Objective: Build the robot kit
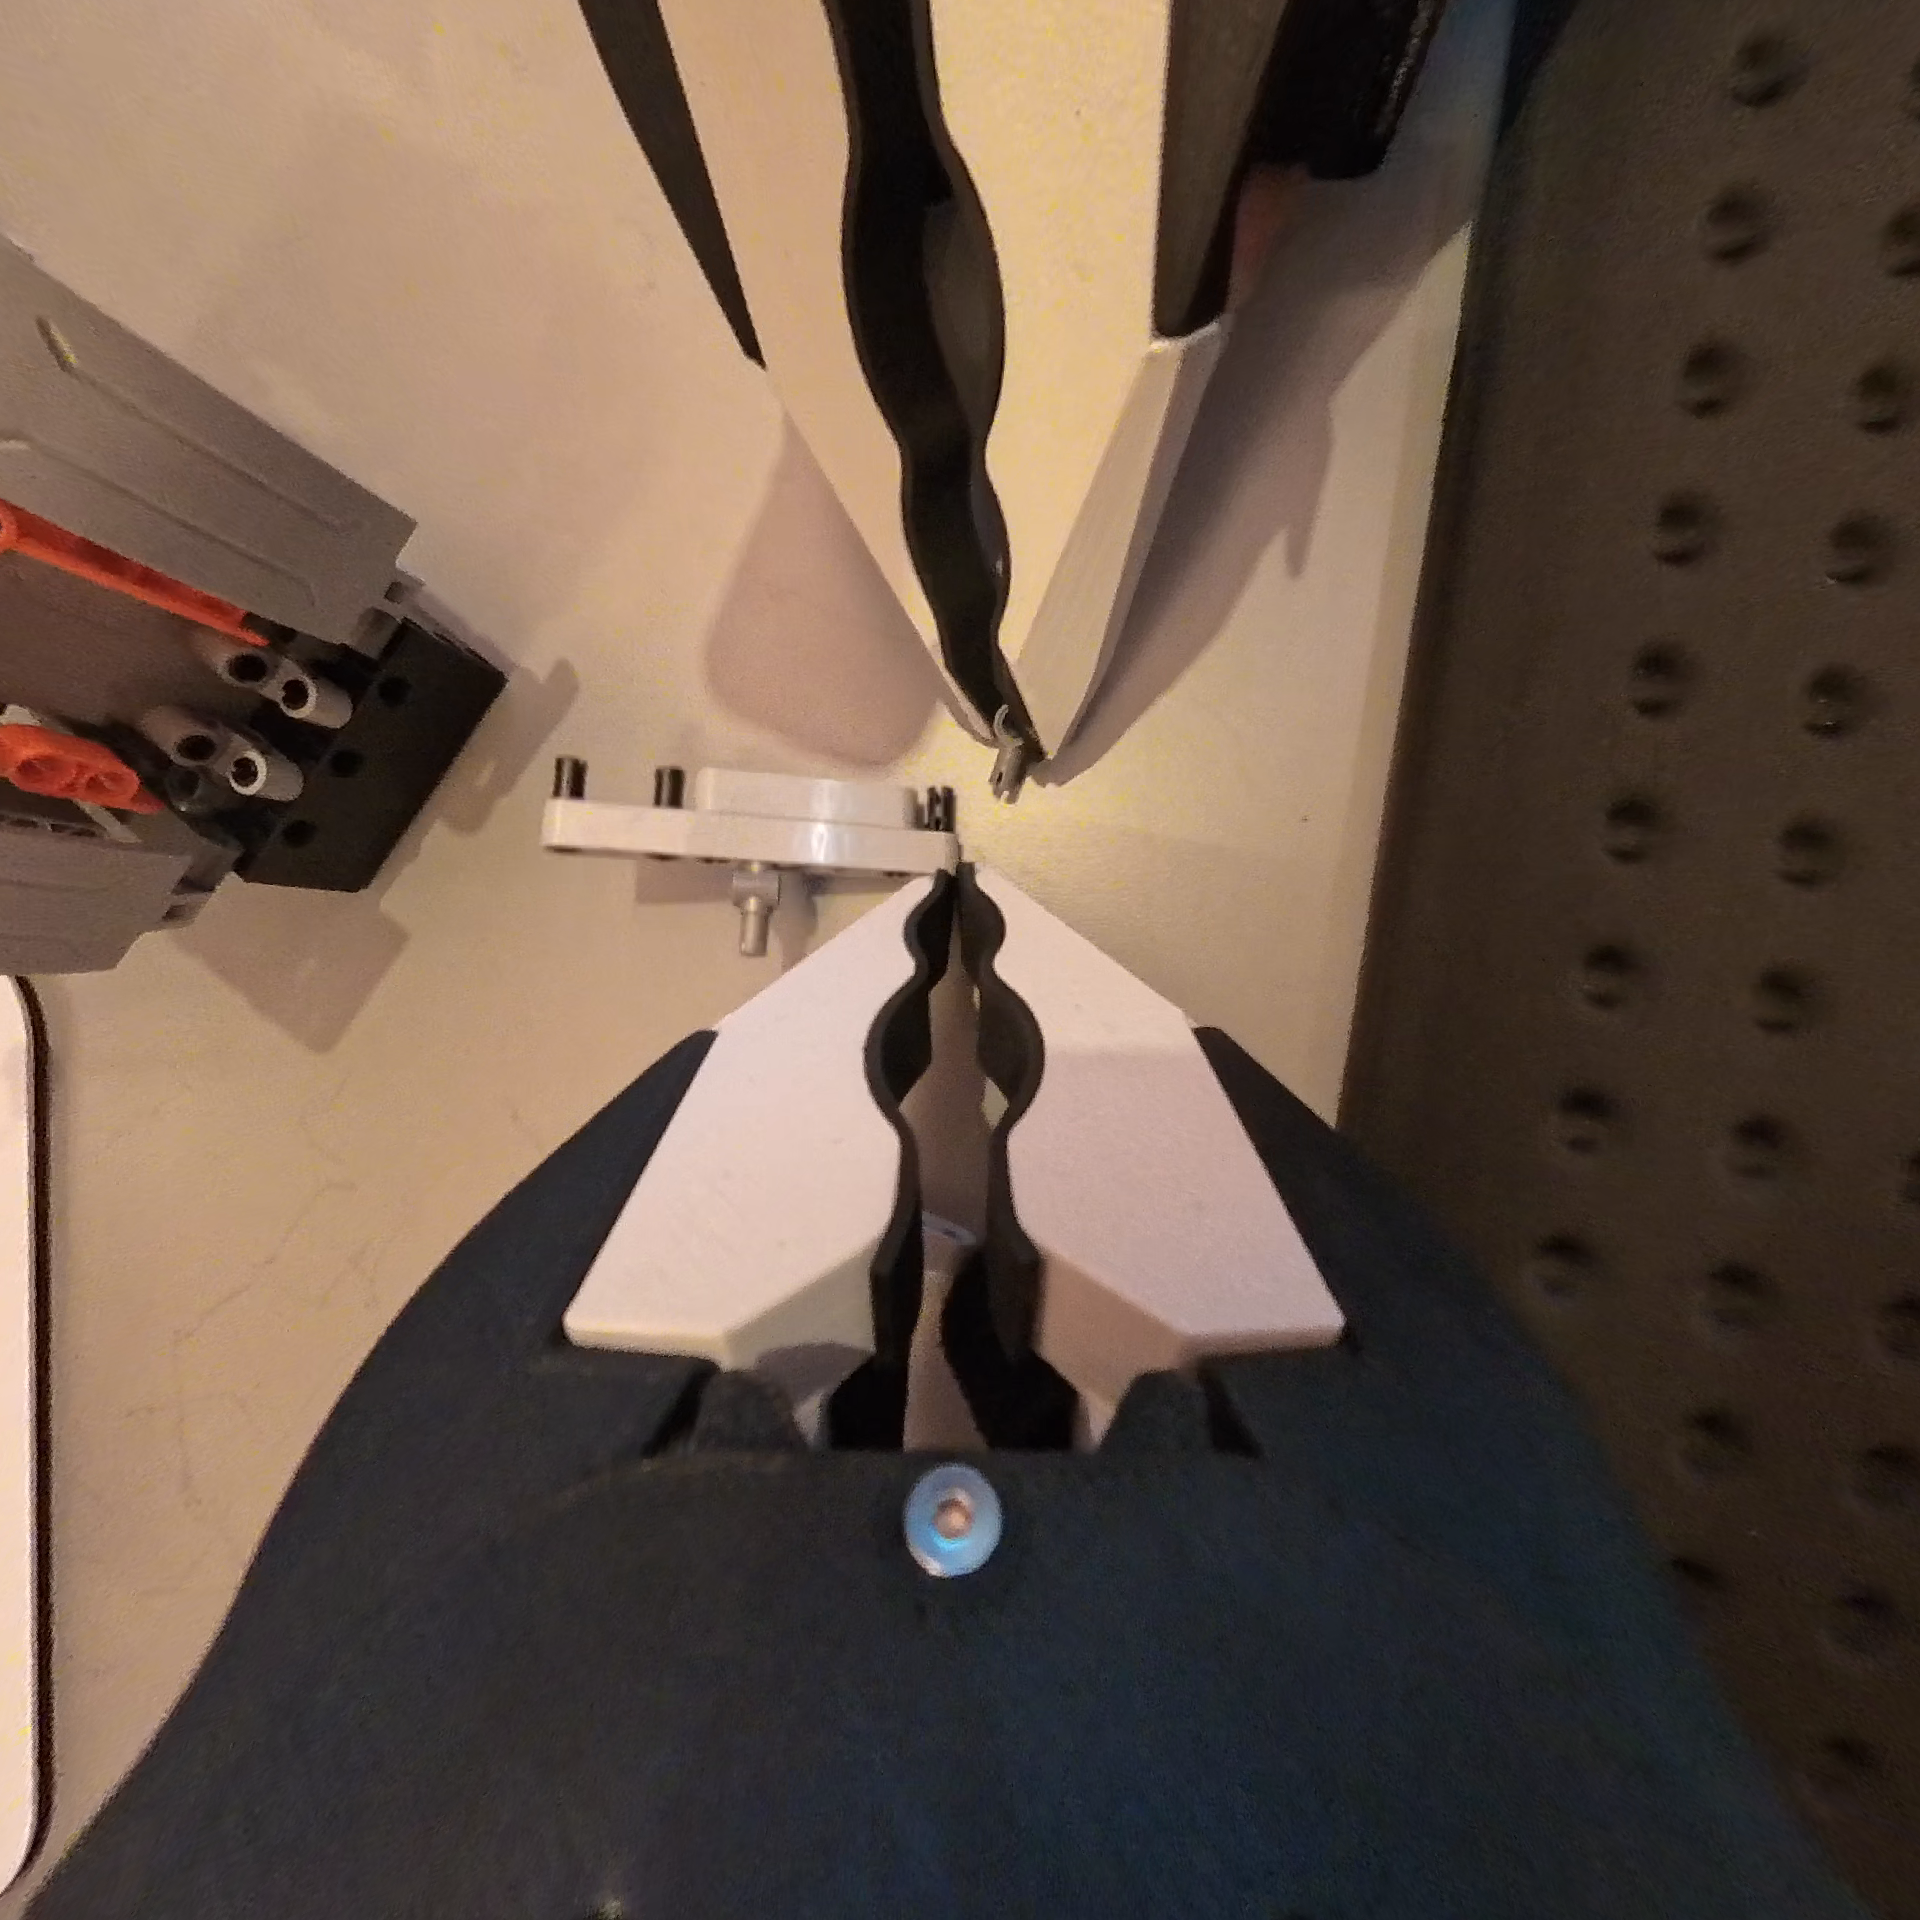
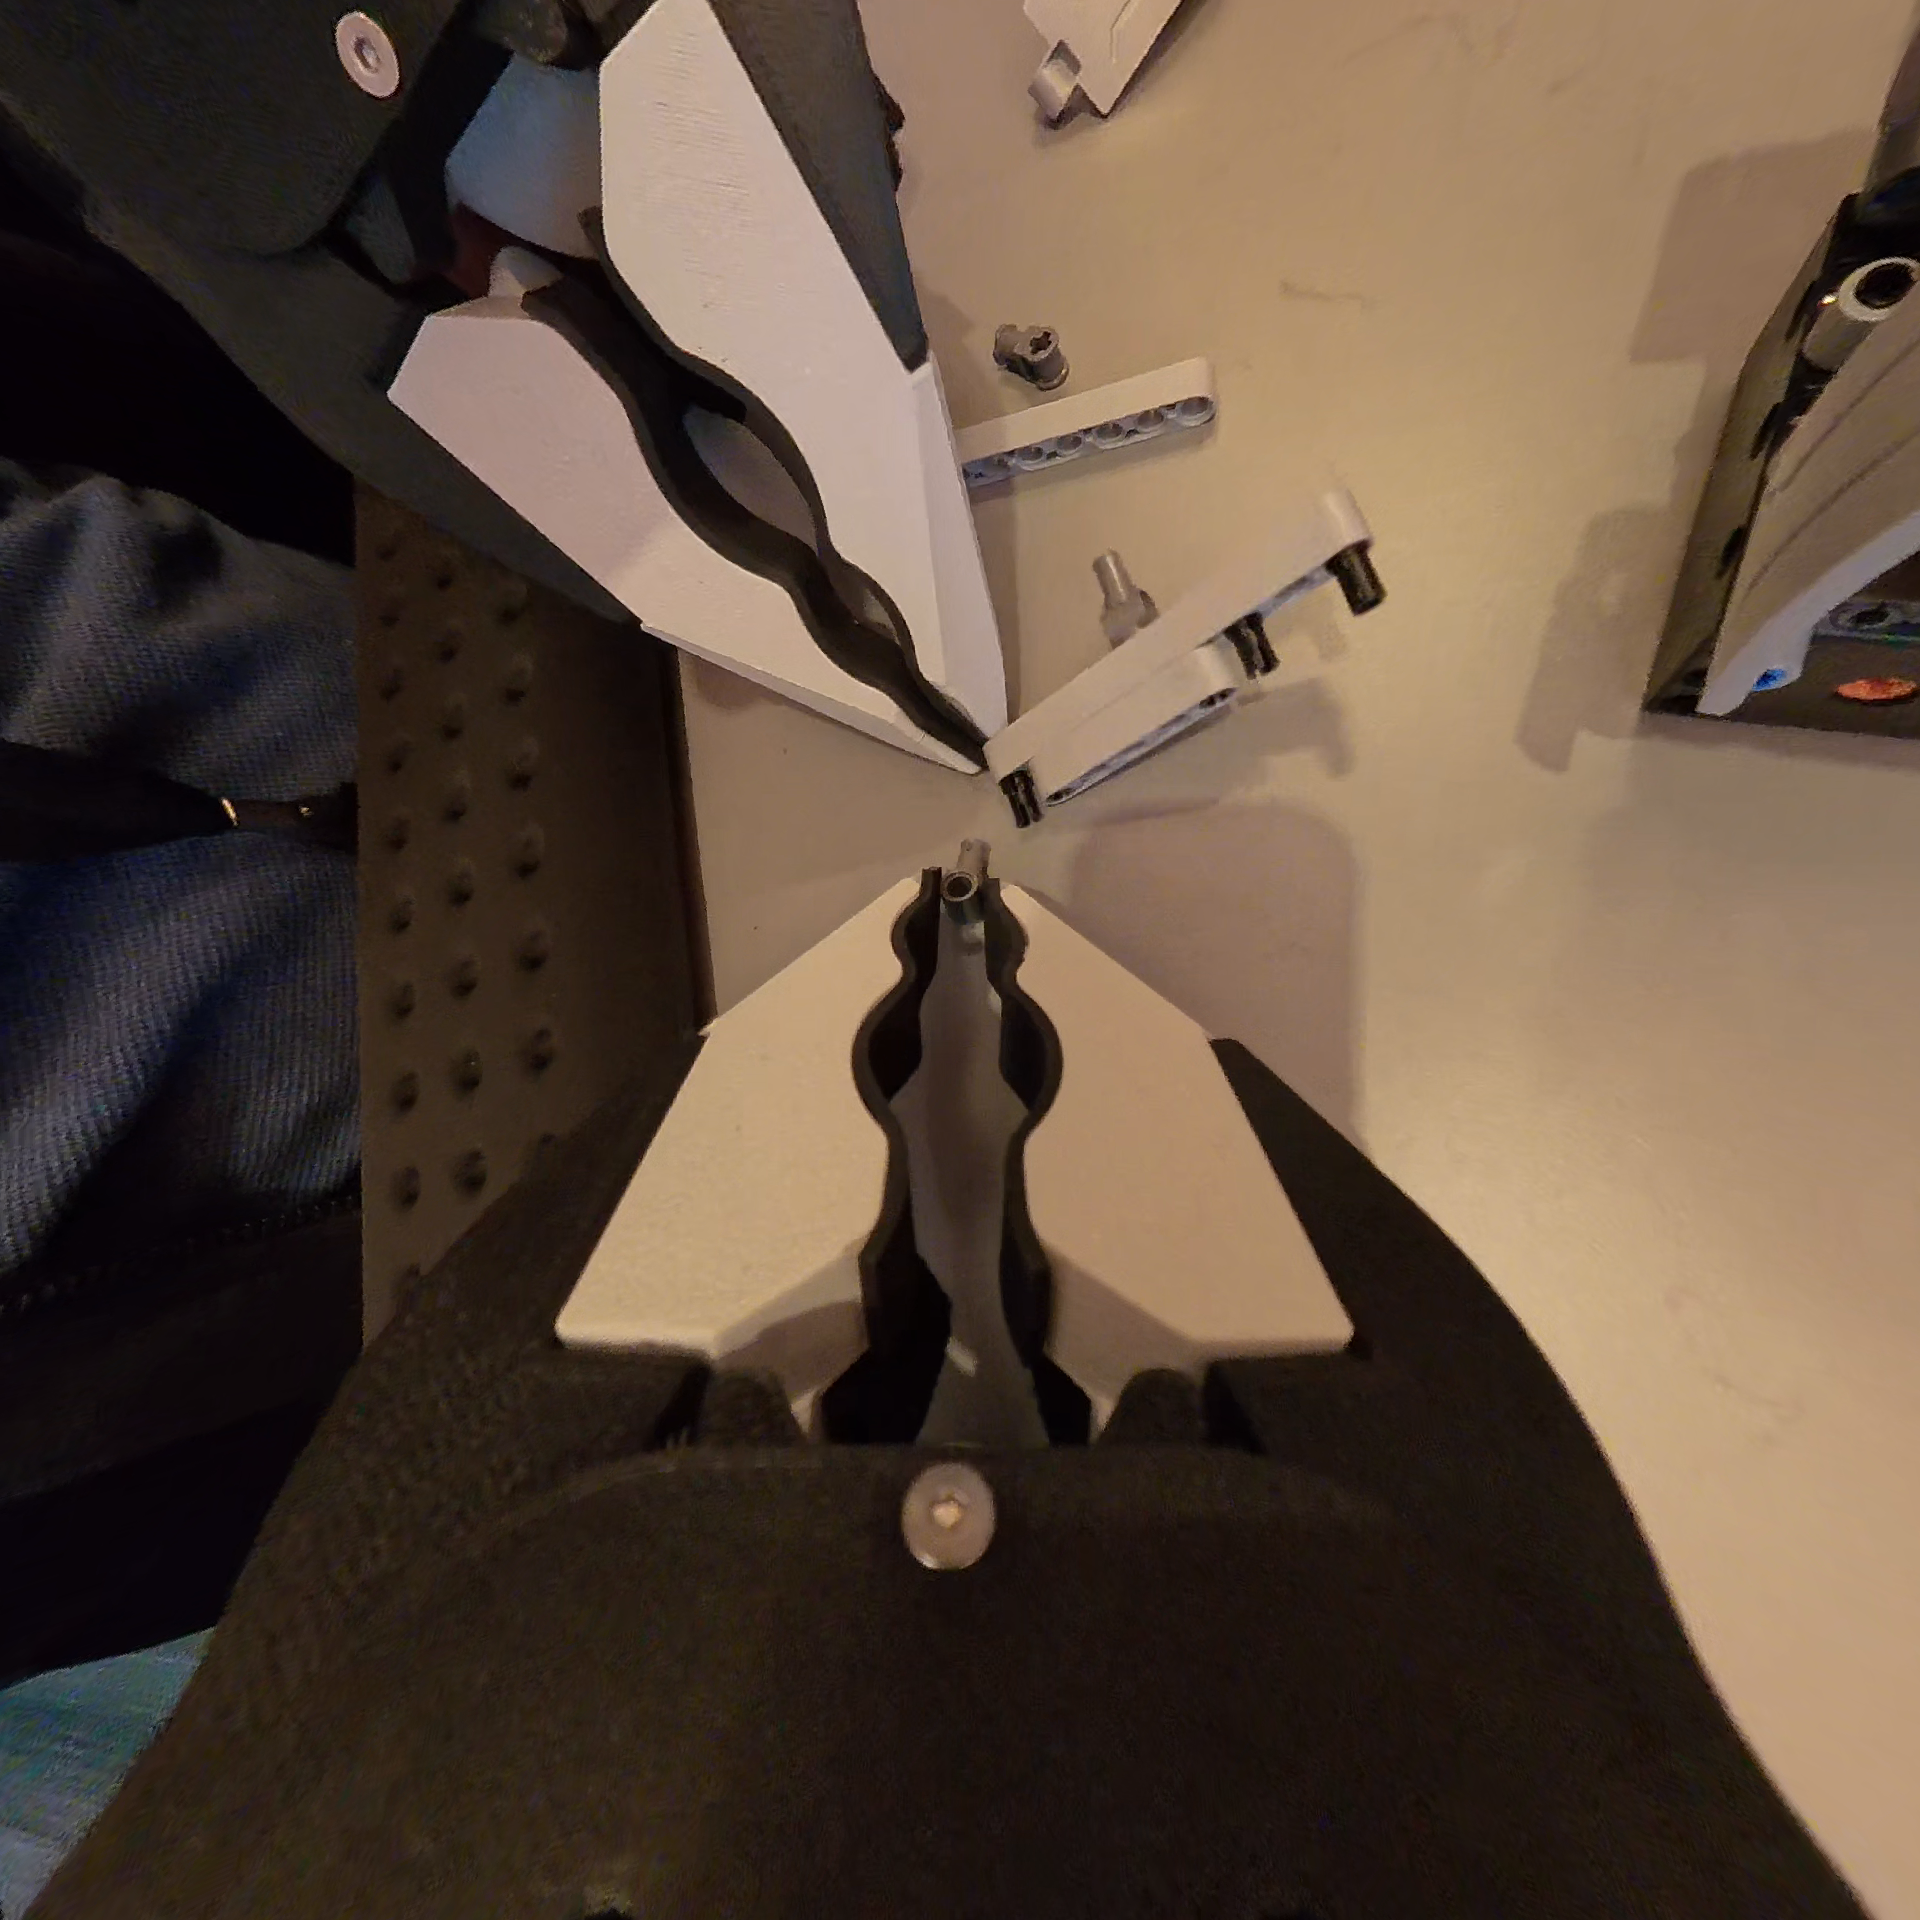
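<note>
A white beam assembly (image 1: 748, 826) with black pins and a grey axle pin (image 1: 753, 914) lies on edge on the cream table. My left gripper (image 1: 954, 878) is shut. Its tips meet right at the assembly's right end and touch it, with nothing seen between the pads. In the right wrist view the left gripper (image 2: 979, 761) comes in from the upper left and ends against the assembly (image 2: 1143, 686). My right gripper (image 2: 961, 896) is shut on a small grey pin (image 2: 961, 888), held a little short of the assembly's black end pin. In the left wrist view the right gripper (image 1: 1023, 764) shows with the small grey pin (image 1: 1006, 774) at its tips.
A grey, black and orange brick model (image 1: 208, 675) stands at the left, also seen in the right wrist view (image 2: 1787, 468). A long white beam (image 2: 1091, 436) and a dark grey connector (image 2: 1029, 353) lie beyond. A dark perforated mat (image 1: 1662, 935) borders the table. A person's sleeve (image 2: 156, 831) is near. The tips of both grippers are at nearly the same place.
</note>
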A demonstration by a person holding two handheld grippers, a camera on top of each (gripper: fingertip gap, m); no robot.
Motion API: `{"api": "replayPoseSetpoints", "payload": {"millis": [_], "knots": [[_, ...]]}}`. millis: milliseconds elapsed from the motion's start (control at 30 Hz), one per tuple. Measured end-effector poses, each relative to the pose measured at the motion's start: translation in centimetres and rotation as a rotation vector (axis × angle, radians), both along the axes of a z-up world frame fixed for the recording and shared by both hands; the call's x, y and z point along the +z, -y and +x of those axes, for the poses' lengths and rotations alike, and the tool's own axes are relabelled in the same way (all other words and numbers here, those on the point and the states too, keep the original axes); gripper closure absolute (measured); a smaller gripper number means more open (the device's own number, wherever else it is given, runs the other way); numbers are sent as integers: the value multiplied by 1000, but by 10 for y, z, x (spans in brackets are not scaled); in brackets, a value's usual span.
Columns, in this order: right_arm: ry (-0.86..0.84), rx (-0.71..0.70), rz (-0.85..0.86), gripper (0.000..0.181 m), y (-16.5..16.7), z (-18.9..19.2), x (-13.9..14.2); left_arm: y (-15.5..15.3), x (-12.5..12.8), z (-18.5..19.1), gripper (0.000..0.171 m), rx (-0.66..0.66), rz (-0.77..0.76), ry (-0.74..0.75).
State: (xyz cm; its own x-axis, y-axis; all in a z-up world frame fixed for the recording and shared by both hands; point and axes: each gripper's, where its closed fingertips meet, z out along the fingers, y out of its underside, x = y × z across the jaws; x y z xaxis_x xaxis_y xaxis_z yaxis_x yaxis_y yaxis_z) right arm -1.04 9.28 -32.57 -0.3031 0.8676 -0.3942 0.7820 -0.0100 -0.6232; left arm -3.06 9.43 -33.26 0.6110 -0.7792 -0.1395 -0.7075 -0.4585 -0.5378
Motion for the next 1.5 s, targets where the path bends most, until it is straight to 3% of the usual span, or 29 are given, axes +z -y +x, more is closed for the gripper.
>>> {"api": "replayPoseSetpoints", "payload": {"millis": [533, 967, 1233, 1500], "knots": [[-4, 36, -10, 175, 3, 4, 0, -2, 9, -6, 155, 2, 5, 41], [-66, 53, 74, 167, -9, 13, 7, -1, 7, -8, 155, -15, 9, 25], [-86, 152, 215, 172, -1, 13, -2, 3, 7, 0, 155, -57, 12, 25], [-94, 165, 193, 177, 4, 10, -1, 6, 8, 5, 155, -81, 26, 24]]}}
